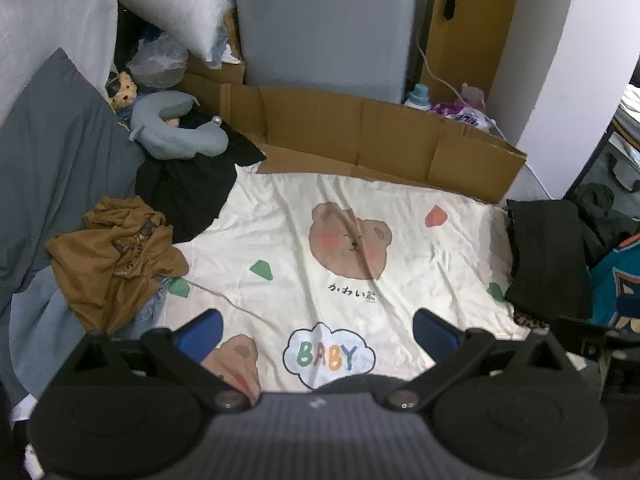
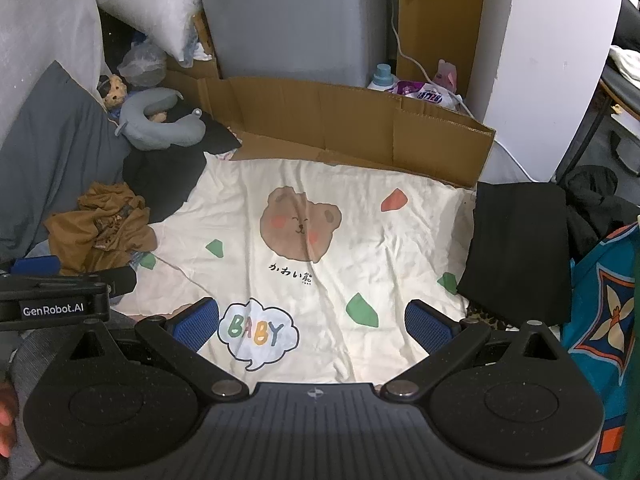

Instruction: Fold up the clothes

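Note:
A crumpled brown garment [image 1: 116, 256] [image 2: 102, 228] lies at the left edge of a cream bear-print sheet [image 1: 320, 216] [image 2: 340, 216]. Behind it sprawls a loose black garment [image 1: 192, 184] [image 2: 164, 180]. A folded black garment [image 1: 548, 256] [image 2: 516, 248] rests flat at the sheet's right edge. My left gripper [image 1: 318, 330] hovers open over the sheet's near part, holding nothing. My right gripper [image 2: 312, 320] is open too, above the "BABY" cloud print, empty. The left gripper's side [image 2: 60, 292] shows at the left of the right wrist view.
A flattened cardboard box [image 1: 380, 136] [image 2: 340, 120] borders the sheet's far side, before a grey cabinet [image 1: 328, 24]. A grey neck pillow [image 1: 180, 128], small teddy [image 1: 124, 92] and grey bedding [image 1: 52, 152] crowd the left. A teal patterned cloth [image 2: 608, 300] lies at right.

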The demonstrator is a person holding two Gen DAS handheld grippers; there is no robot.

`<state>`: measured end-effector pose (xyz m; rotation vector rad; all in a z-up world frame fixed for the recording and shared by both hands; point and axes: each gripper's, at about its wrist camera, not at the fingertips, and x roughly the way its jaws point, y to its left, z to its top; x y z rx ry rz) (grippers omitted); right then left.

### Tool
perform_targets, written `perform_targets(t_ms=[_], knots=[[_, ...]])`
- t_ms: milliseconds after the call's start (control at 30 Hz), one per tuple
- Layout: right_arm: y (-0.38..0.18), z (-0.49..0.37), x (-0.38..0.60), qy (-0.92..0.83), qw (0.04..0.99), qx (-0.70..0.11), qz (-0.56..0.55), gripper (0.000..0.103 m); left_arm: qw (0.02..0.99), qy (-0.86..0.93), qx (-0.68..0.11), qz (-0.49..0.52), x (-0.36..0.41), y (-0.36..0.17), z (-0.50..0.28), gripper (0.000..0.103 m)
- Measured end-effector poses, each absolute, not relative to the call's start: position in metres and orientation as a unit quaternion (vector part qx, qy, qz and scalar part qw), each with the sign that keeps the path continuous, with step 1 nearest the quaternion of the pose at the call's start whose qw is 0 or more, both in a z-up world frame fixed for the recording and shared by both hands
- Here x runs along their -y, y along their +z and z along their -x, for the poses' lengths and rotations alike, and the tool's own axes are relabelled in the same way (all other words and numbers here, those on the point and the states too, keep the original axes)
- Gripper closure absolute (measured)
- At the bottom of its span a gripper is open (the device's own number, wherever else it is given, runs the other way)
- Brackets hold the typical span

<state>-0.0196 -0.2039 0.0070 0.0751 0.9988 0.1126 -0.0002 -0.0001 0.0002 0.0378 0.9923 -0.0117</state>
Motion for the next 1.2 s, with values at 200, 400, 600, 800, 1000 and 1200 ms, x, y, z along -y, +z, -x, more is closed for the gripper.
perform_targets(t_ms=[200, 400, 600, 800, 1000, 1200], knots=[[0.007, 0.02, 0.201, 0.055, 0.877, -0.476, -0.034, 0.001, 0.878, -0.013, -0.478, -0.015, -0.004, 0.002, 0.0, 0.001], [0.011, 0.018, 0.206, 0.056, 0.875, -0.48, -0.03, 0.001, 0.879, -0.012, -0.475, -0.026, -0.005, 0.004, 0.001, 0.001], [0.012, 0.016, 0.209, 0.054, 0.874, -0.481, -0.034, 0.001, 0.881, -0.009, -0.473, -0.03, -0.006, 0.004, -0.001, 0.001], [0.012, 0.018, 0.209, 0.053, 0.875, -0.479, -0.033, 0.001, 0.881, -0.007, -0.473, -0.032, -0.004, 0.004, 0.0, 0.001], [0.005, 0.026, 0.202, 0.049, 0.878, -0.476, -0.035, 0.001, 0.881, -0.003, -0.471, -0.039, 0.001, 0.004, 0.0, 0.001], [0.003, 0.024, 0.205, 0.054, 0.873, -0.482, -0.047, 0.001, 0.881, 0.0, -0.47, -0.046, 0.006, 0.004, 0.001, 0.001]])
